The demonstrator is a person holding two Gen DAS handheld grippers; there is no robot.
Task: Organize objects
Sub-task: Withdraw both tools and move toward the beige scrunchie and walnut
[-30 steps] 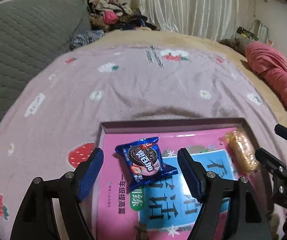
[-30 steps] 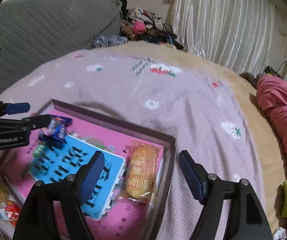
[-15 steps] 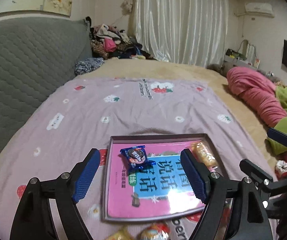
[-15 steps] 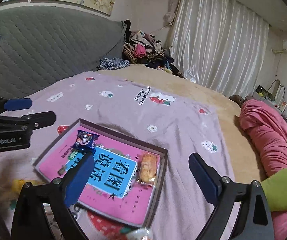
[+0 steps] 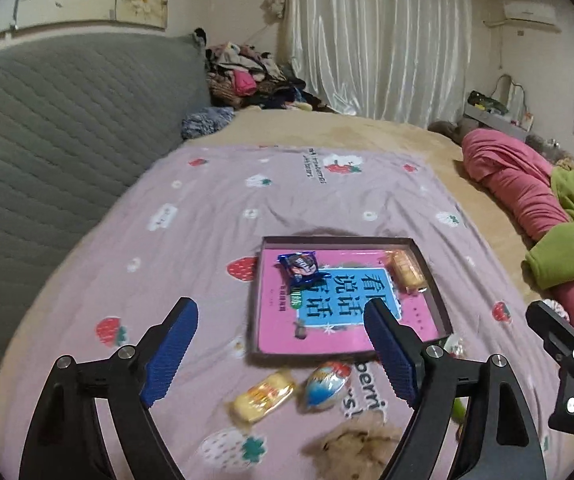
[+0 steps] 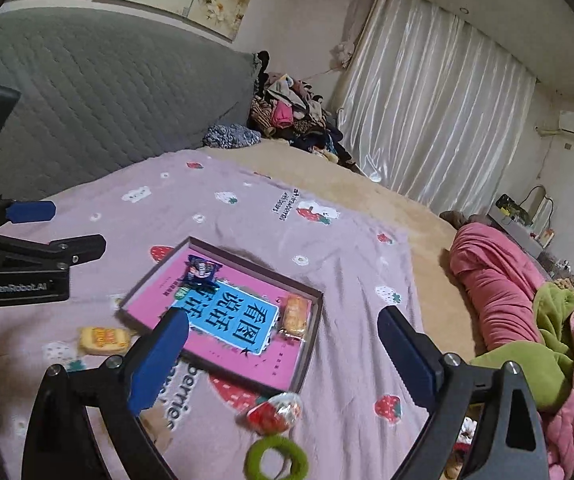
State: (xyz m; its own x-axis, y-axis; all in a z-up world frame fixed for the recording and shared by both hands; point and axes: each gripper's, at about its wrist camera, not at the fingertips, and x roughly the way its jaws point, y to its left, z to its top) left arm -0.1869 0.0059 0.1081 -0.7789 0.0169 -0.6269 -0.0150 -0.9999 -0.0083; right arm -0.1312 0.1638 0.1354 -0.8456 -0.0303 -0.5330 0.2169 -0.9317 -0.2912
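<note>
Though fingers (image 5: 175, 350) gape, tray (image 5: 427, 270) lies beyond

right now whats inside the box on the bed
Inside the box: a pink book lying flat, a blue cookie packet and a yellow snack pack on it. Whatever lies under the book is covered.
</note>
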